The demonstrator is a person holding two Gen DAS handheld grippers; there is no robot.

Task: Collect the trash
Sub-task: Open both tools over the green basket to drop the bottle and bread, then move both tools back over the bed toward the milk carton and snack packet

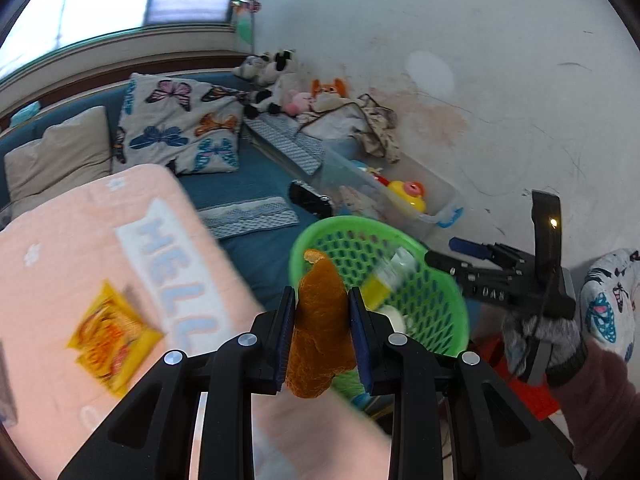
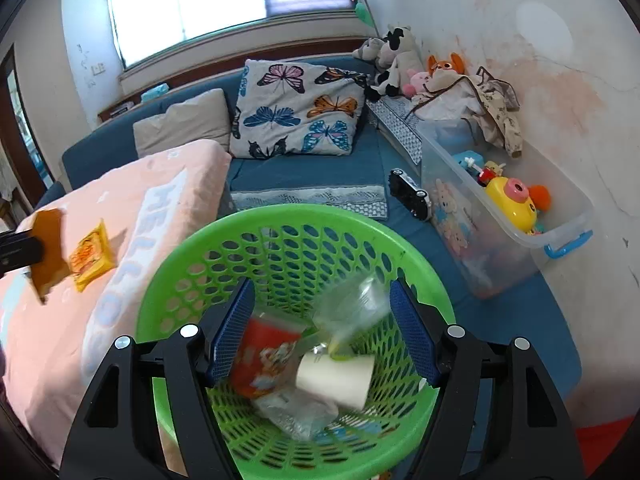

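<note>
Orange peel point(image 1: 318, 328) sits pinched between the closed jaws of the left gripper point(image 1: 320, 322), carried near the left rim of the green basket point(image 2: 224, 232), so the step in hand looks like the drop-off. Next it likely needs carrying right over the rim, then releasing; the right gripper point(image 2: 322, 330) hangs open over the basket's trash, while a yellow wrapper point(image 2: 91, 255) lies on the pink blanket point(image 2: 132, 200).

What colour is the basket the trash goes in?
Bright green basket, perforated; clearest in the right wrist view.

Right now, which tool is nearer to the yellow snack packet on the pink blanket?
The left. The left tool, shut on an orange peel, hangs just beside the yellow snack packet. The right tool, open, is over the green basket, farther off.
</note>
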